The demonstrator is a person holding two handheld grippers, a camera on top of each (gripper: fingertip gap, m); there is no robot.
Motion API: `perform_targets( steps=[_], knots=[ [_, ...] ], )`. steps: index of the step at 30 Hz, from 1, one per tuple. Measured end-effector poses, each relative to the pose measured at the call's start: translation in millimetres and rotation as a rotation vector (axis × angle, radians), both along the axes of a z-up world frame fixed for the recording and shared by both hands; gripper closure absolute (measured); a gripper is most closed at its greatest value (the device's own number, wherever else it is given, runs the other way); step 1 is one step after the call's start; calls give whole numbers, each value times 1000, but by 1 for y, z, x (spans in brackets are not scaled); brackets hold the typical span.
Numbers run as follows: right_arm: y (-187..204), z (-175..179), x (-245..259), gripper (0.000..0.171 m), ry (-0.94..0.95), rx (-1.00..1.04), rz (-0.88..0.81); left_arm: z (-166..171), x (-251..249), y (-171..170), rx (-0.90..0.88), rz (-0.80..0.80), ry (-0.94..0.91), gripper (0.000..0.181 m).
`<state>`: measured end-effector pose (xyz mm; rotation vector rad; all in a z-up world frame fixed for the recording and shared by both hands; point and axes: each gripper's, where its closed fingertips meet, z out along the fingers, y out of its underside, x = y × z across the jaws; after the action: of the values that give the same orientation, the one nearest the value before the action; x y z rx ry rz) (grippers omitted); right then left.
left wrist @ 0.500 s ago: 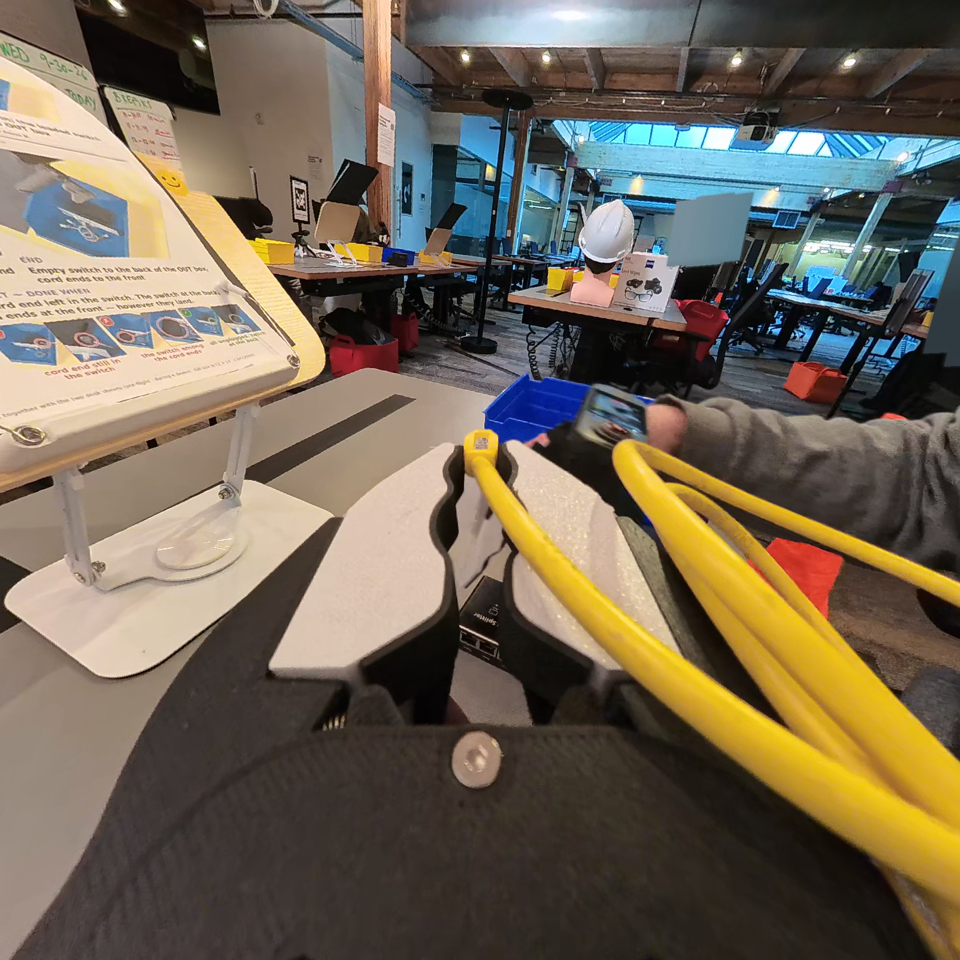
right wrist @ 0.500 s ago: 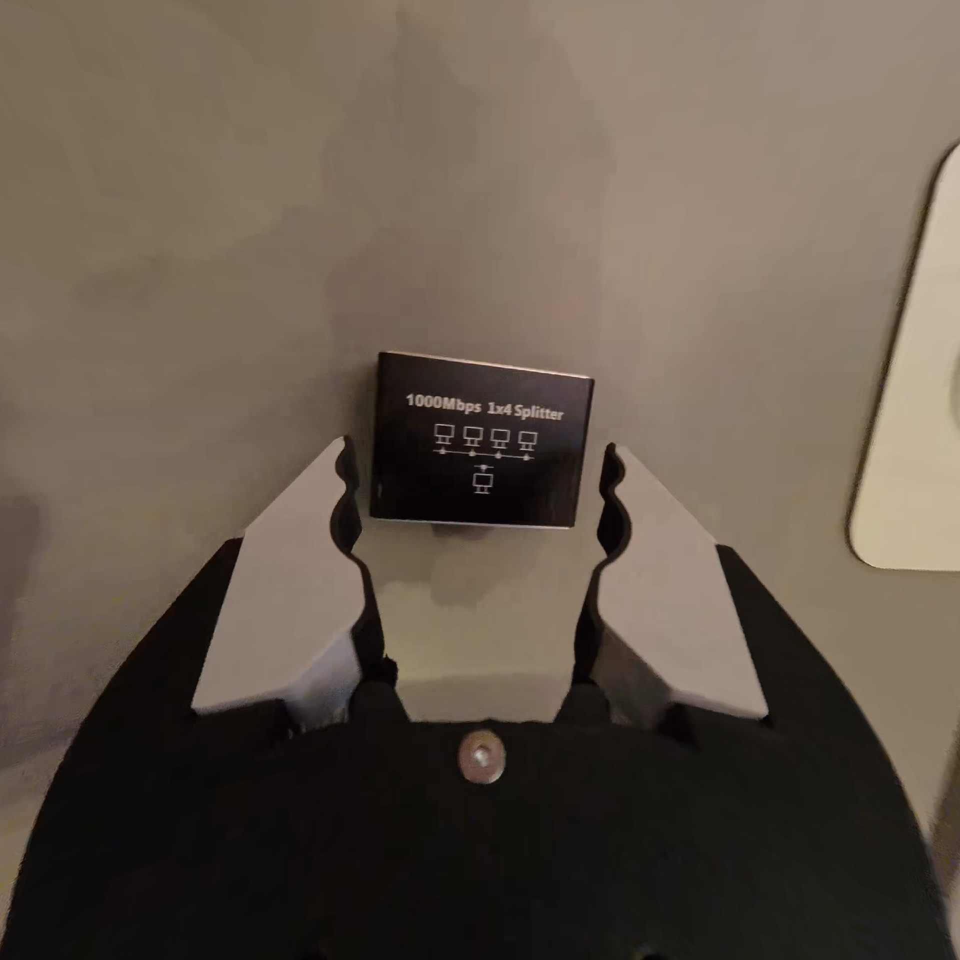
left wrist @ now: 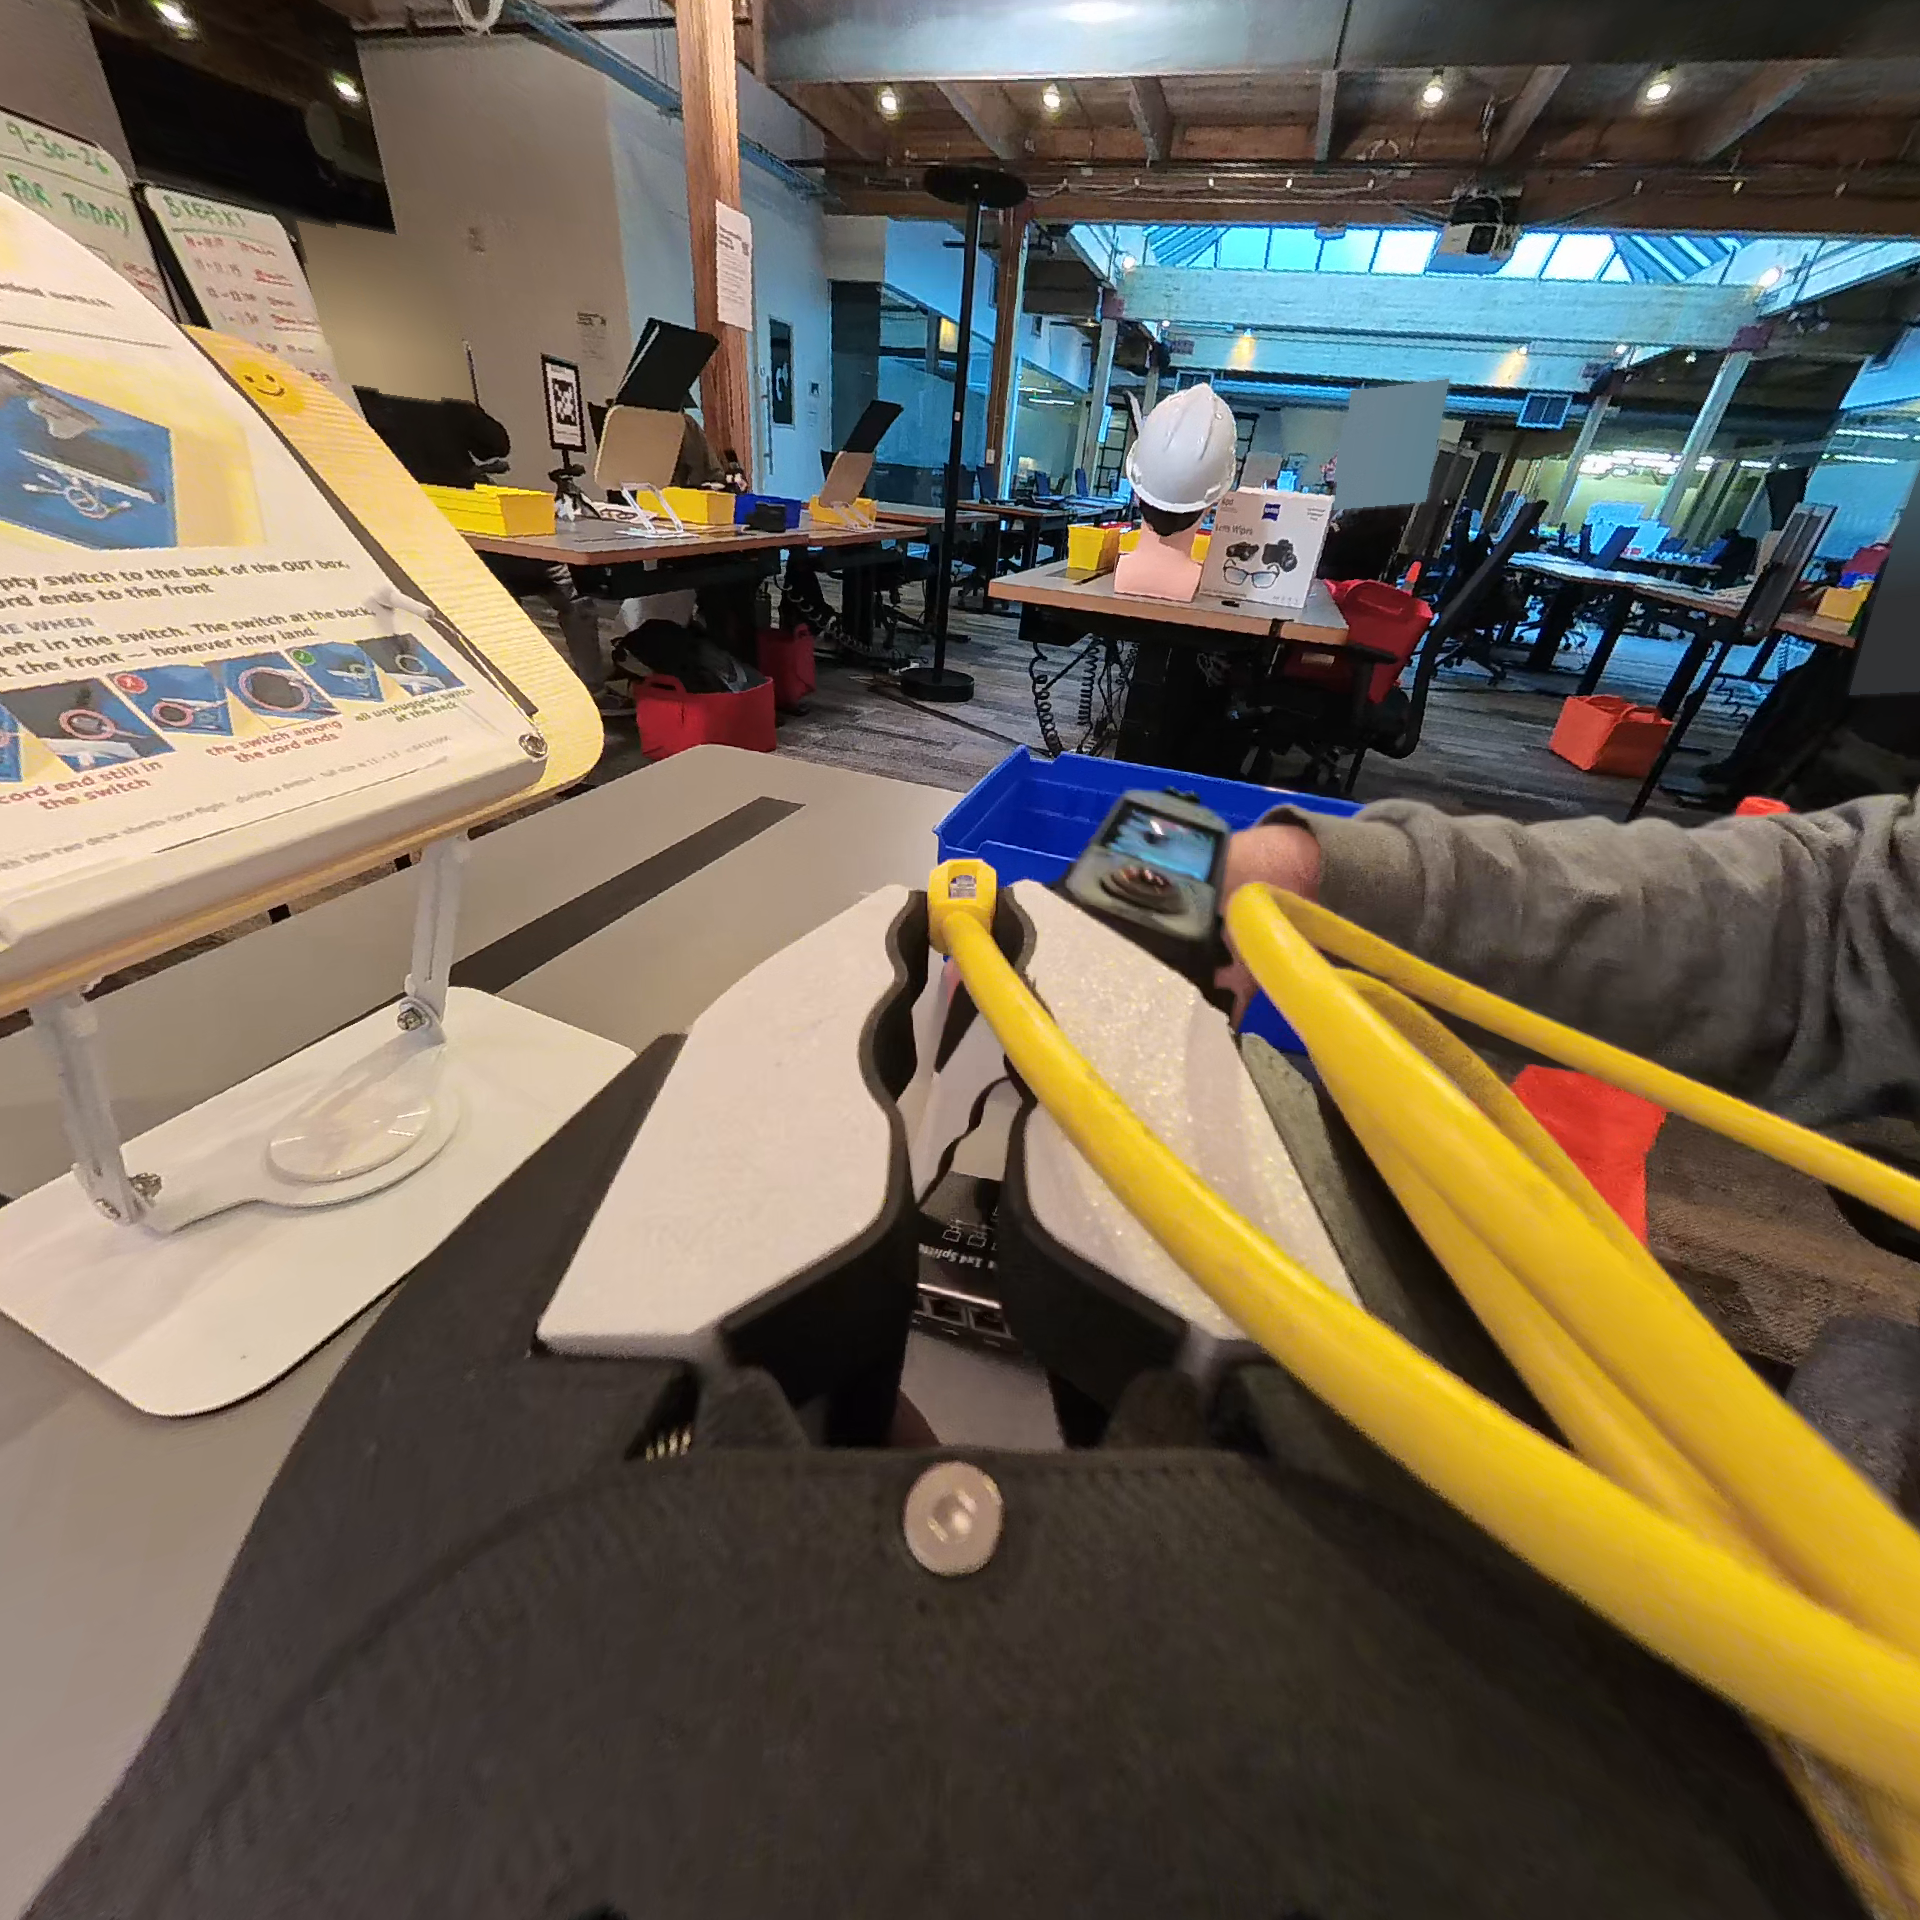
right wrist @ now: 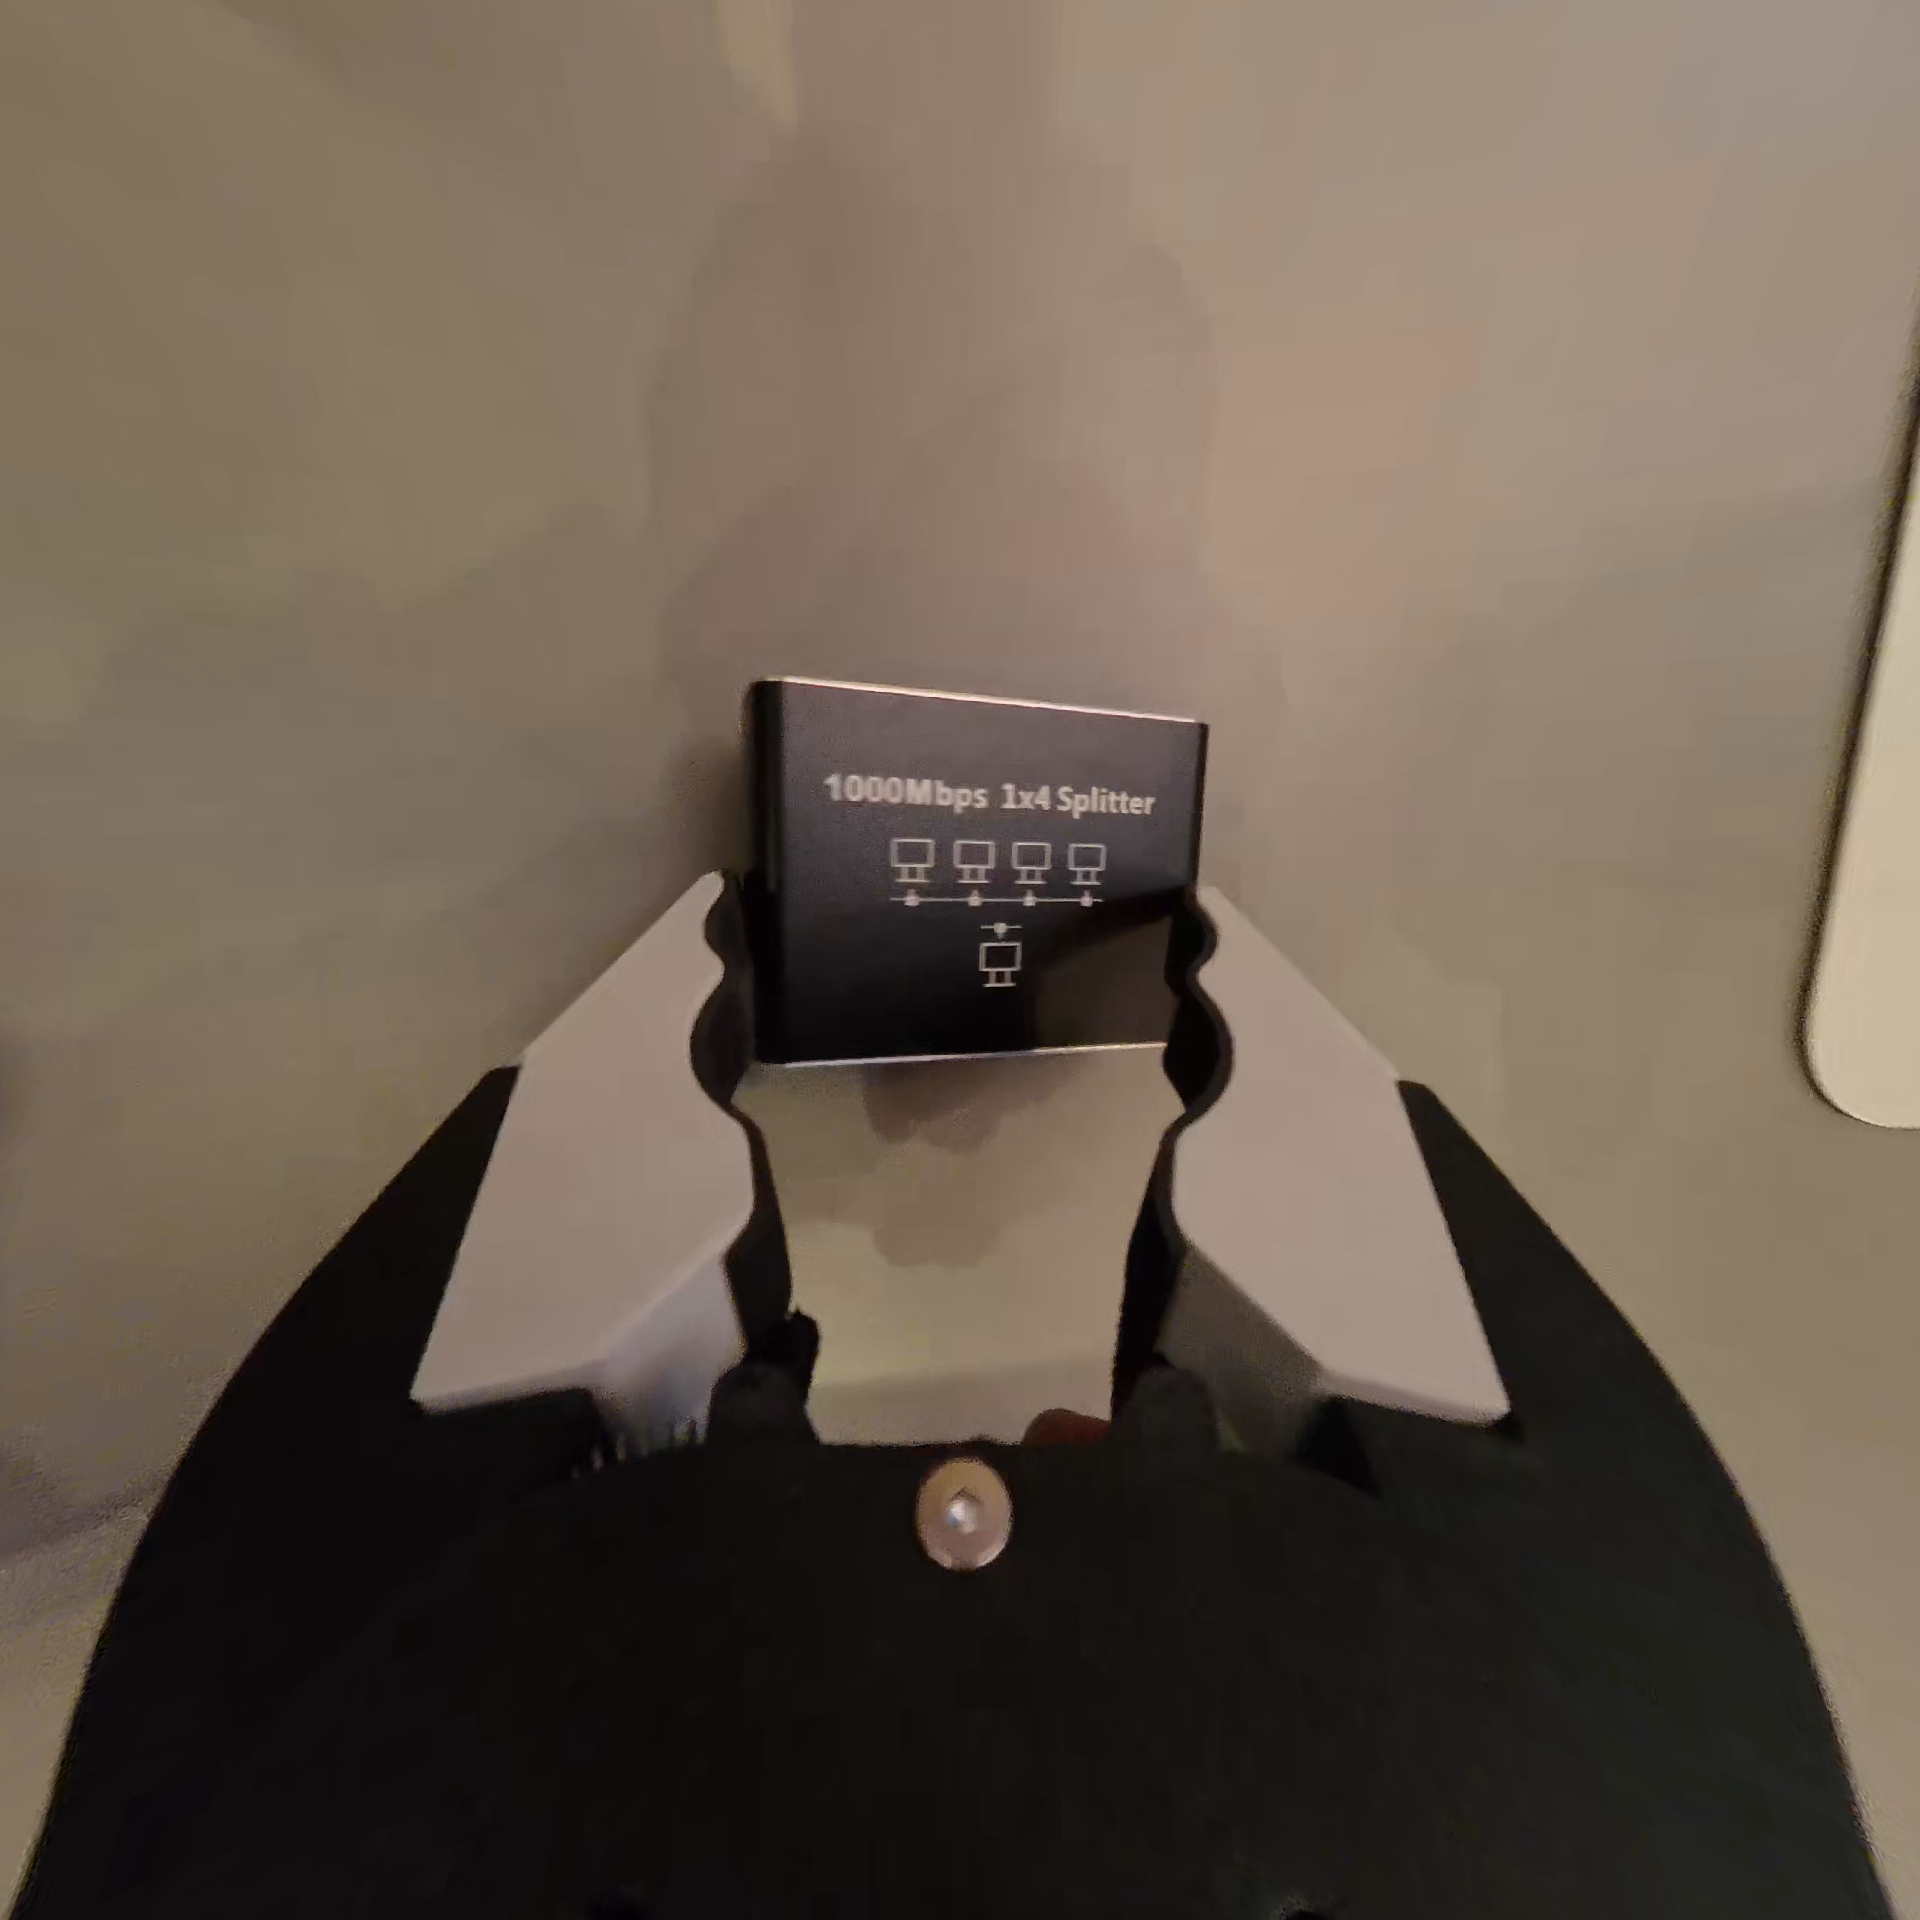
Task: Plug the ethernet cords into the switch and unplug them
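My left gripper (left wrist: 961,914) is clamped on the yellow ethernet cord (left wrist: 1195,1174), just behind its plug (left wrist: 961,891), which stands up between the two fingertips. The rest of the cord goes in loops to the right and near side of this view. Through the gap between the fingers I see the black switch (left wrist: 956,1288) below, lying on the grey table (left wrist: 644,862), with a row of ports on the side that faces me.

My right gripper (right wrist: 966,914) has its fingers apart, one on each side of the switch (right wrist: 977,862). The fingertips are at the near half of the box, very close to its sides, but I cannot tell if they touch it.

On the left stands a white document stand (left wrist: 260,1195) with a printed sheet. Far behind is a blue bin (left wrist: 1049,810).
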<state>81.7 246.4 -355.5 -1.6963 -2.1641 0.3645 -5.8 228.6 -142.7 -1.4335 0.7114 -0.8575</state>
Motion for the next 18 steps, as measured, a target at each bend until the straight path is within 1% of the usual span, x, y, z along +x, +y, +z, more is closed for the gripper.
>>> perform_targets(
  steps=[1,2,5,12,17,18],
  knots=[
    [-2,4,0,98,0,-59,2,0,0,0,-1,-1,-1,169],
    [-3,9,1,103,-10,-123,4,0,0,0,0,-2,-2,169],
    [-7,17,5,103,-67,-346,18,1,0,0,0,-3,-4,169],
    [10,25,3,103,-188,-625,13,1,-5,3,-2,6,-12,170],
    [23,30,1,105,-198,-808,-10,0,-8,5,-9,8,-21,169],
    [25,32,1,108,-192,-837,-7,0,-8,5,-11,9,-24,169]
  ],
)
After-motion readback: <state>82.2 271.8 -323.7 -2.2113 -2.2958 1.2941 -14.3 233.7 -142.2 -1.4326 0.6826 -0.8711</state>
